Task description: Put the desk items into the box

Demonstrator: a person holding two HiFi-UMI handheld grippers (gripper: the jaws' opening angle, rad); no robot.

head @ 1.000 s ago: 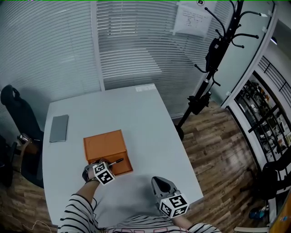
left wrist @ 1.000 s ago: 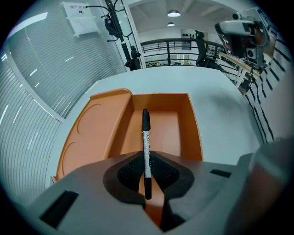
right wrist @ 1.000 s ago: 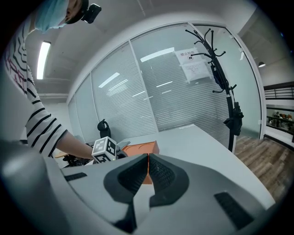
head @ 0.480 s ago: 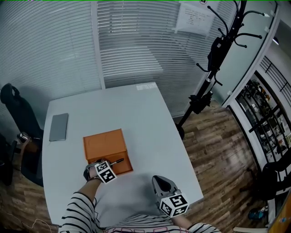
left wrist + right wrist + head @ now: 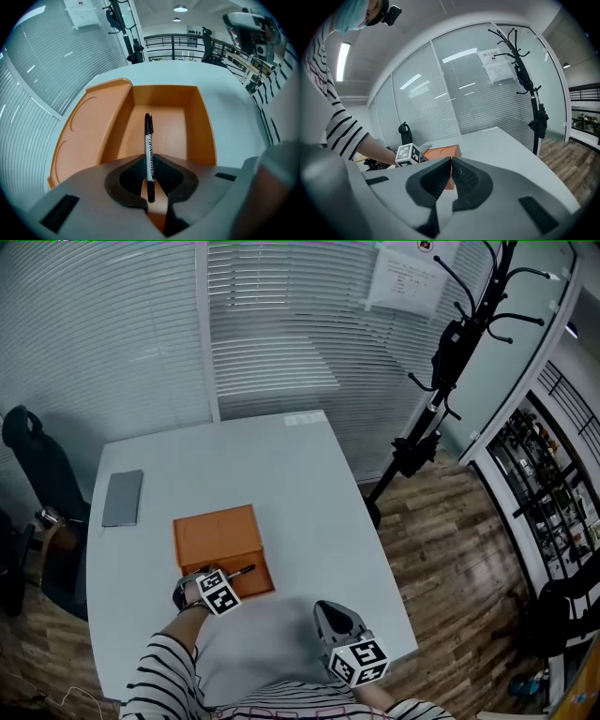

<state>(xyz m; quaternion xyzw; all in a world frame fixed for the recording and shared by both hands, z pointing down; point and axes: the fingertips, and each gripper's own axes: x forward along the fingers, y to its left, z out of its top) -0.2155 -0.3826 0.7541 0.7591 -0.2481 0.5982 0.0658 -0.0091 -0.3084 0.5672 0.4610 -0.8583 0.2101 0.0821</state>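
An orange box (image 5: 221, 551) lies on the pale table (image 5: 309, 493), its lid swung flat toward the far side; the left gripper view shows its empty tray (image 5: 161, 126). My left gripper (image 5: 217, 589) sits at the box's near edge, shut on a black-and-white marker pen (image 5: 149, 154). The pen (image 5: 241, 572) sticks out over the tray. My right gripper (image 5: 336, 622) rests near the table's front edge, its jaws pressed together with nothing between them, pointing at the box (image 5: 445, 153) and the left gripper's marker cube (image 5: 408, 154).
A grey flat tablet or notebook (image 5: 123, 498) lies at the table's far left. A black chair (image 5: 37, 474) stands left of the table and a black coat rack (image 5: 441, 381) stands on the wood floor to the right. Window blinds fill the back.
The left gripper and its pen have barely shifted over the box's near edge. The right gripper has not moved.
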